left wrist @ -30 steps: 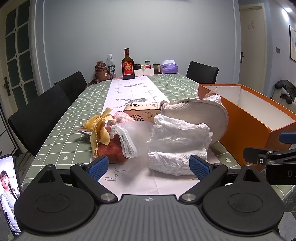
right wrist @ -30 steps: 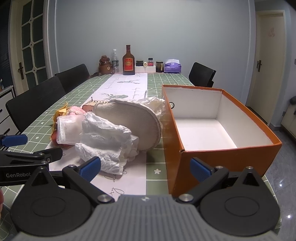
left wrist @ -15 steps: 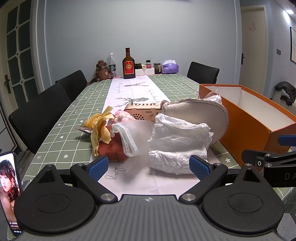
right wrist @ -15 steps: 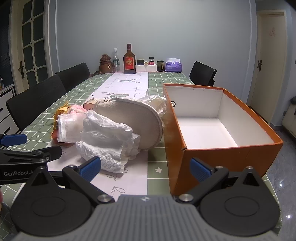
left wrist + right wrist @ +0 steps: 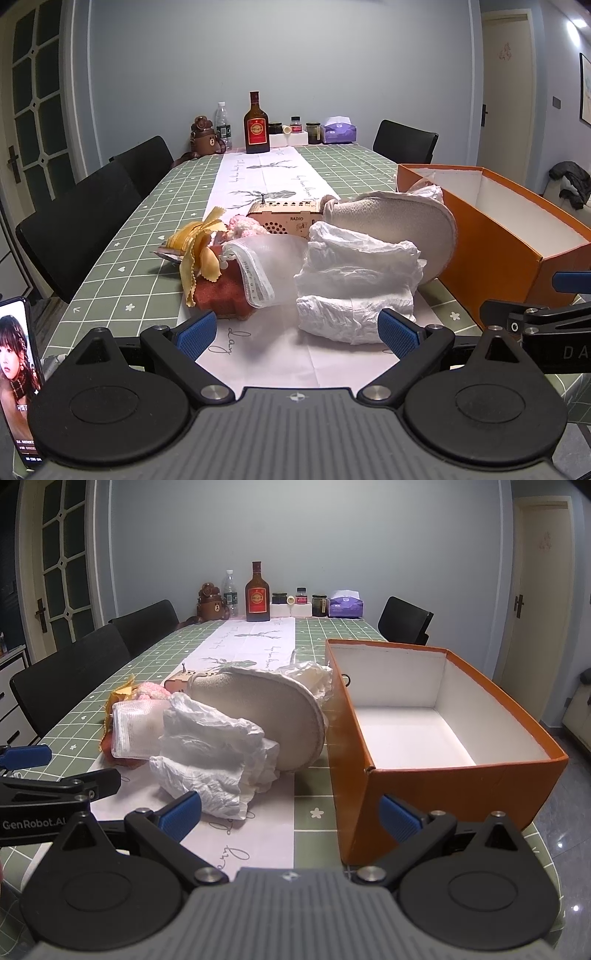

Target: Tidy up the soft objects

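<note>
A pile of soft things lies on the table runner: a crumpled white plastic bag (image 5: 356, 284) (image 5: 214, 751), a beige slipper (image 5: 395, 225) (image 5: 269, 709), a clear mesh pouch (image 5: 258, 266) (image 5: 136, 731), a rust-red cloth (image 5: 221, 295) with a yellow ribbon (image 5: 199, 251), and a pink fluffy item (image 5: 243, 223). An empty orange box (image 5: 491, 240) (image 5: 436, 775) with white inside stands to the right of the pile. My left gripper (image 5: 297, 332) is open just short of the bag and pouch. My right gripper (image 5: 291, 810) is open, facing the gap between bag and box.
A small wooden radio (image 5: 284, 218) sits behind the pile. Bottles, jars, a bear figure and a tissue pack (image 5: 340, 129) stand at the table's far end. Black chairs (image 5: 77, 221) line the left side. A phone (image 5: 18, 373) shows at the left edge.
Both grippers have drifted slightly; the views shift a little, with the pile and box sitting marginally lower and nearer. Nothing was grasped or moved on the table.
</note>
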### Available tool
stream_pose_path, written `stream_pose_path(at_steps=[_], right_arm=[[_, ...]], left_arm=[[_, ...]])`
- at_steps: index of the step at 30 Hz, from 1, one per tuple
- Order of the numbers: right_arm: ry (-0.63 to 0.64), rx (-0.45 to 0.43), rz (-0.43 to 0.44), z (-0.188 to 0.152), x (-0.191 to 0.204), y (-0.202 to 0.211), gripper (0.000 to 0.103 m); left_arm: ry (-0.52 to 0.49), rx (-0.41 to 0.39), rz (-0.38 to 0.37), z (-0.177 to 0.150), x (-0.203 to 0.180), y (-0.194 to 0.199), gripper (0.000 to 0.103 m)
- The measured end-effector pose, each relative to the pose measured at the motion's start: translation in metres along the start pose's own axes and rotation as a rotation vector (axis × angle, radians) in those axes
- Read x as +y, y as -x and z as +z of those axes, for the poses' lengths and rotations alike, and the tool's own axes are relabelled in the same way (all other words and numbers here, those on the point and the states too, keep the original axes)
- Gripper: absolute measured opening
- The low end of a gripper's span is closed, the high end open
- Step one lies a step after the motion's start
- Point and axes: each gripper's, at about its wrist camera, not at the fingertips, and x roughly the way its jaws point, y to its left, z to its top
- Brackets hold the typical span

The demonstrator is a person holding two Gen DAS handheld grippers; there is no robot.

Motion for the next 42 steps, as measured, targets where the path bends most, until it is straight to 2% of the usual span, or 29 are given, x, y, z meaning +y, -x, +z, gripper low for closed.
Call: stream_pose_path(at_steps=[25, 31, 38, 41, 42], right_arm=[[0.002, 0.019, 0.0, -0.002, -0.001, -0.004, 0.1], [0.007, 0.02, 0.005, -0.002, 0.001, -0.006, 0.1], [0.031, 0.012, 0.069, -0.005, 0.01, -0.009, 0.1], [0.081, -0.01, 0.097, -0.006, 0.021, -0.008, 0.1], [0.104, -0.022, 0.102, -0.005, 0.025, -0.007, 0.1]], left_arm=[[0.002, 0.004, -0.002, 0.0, -0.001, -0.003, 0.103], [0.018, -0.005, -0.054, -0.002, 0.003, -0.002, 0.103], [0.028, -0.014, -0.081, -0.007, 0.018, -0.003, 0.103], [0.047, -0.018, -0.106, -0.006, 0.025, -0.003, 0.103], [0.046, -0.018, -0.105, -0.006, 0.026, -0.004, 0.099]])
